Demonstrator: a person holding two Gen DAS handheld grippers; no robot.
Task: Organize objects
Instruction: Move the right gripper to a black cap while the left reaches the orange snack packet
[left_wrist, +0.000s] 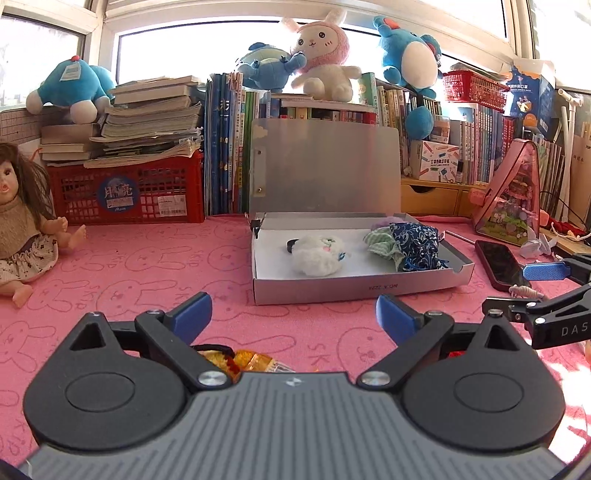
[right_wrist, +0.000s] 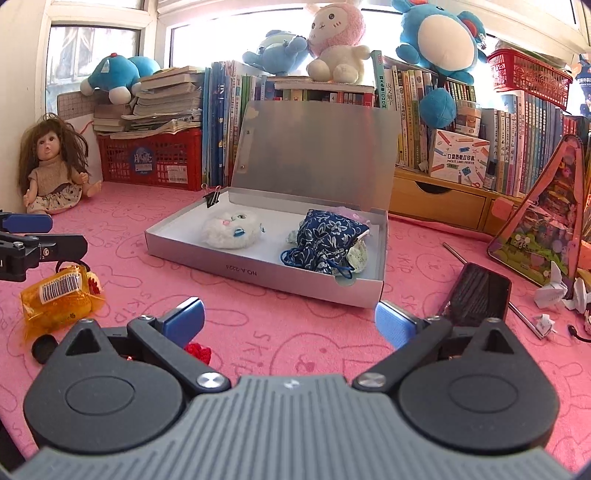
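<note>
Open box (right_wrist: 258, 275) with white plush (right_wrist: 231, 232) and blue pouch (right_wrist: 327, 236) beyond left gripper (left_wrist: 294, 317) and right gripper (right_wrist: 289, 319), both spread wide, empty, pink mat (right_wrist: 295, 332), book-lined back edge.

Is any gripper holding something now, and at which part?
Nothing is held. Left gripper and right gripper both have open, empty jaws above the pink mat.

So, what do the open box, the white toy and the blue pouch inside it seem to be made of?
Open box: likely thin cardboard, silvery matte, with folded edges and a thumb notch.
White toy: plush, fluffy pile.
Blue pouch: woven cloth, probably cotton, with a white flower print, soft creases and a cord.
</note>
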